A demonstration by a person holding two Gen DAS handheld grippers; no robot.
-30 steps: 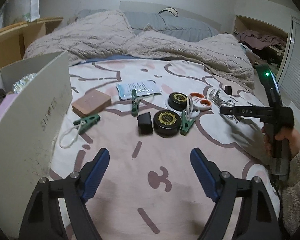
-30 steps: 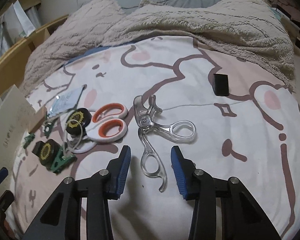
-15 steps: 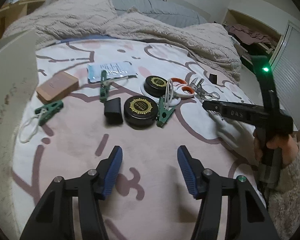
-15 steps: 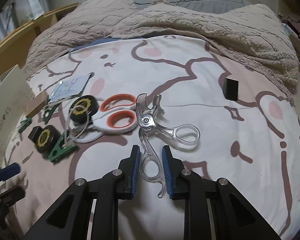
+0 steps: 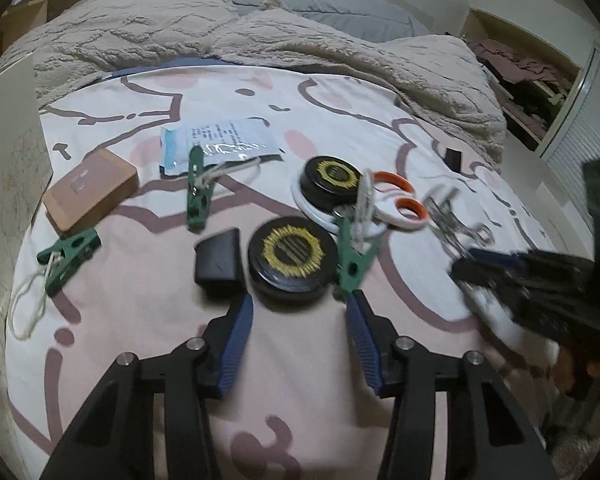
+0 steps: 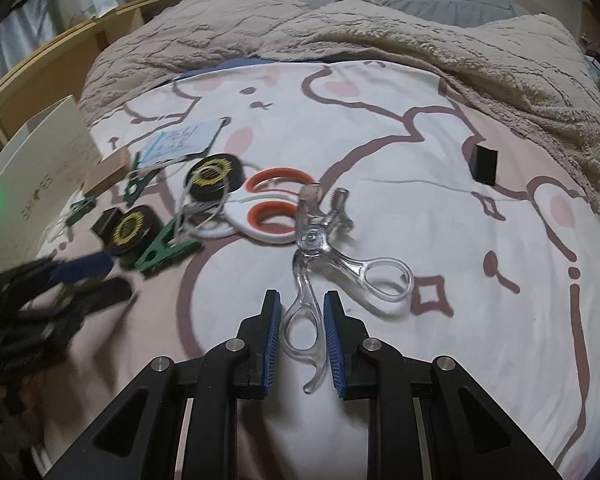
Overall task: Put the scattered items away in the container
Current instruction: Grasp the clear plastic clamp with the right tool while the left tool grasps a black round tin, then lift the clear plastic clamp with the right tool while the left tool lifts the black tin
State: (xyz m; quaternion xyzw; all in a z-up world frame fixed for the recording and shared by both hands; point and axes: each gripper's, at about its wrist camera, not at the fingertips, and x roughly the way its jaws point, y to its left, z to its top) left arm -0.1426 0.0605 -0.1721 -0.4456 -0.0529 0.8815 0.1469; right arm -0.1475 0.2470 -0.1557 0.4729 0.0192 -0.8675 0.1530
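Right wrist view: my right gripper (image 6: 300, 338) pinches the clear eyelash curler's (image 6: 318, 258) loop handle — its easiest purchase; my left gripper (image 5: 300, 318) gapes, empty, before the black tin (image 5: 292, 258).

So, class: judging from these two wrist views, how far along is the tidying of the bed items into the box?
Barely started. Done: nothing can be seen placed in the box; its inside is out of view. In hand: the right gripper brackets a handle loop of the clear eyelash curler; the left gripper is open before a black tin. Left: scissors, green clips, tan block, packet.
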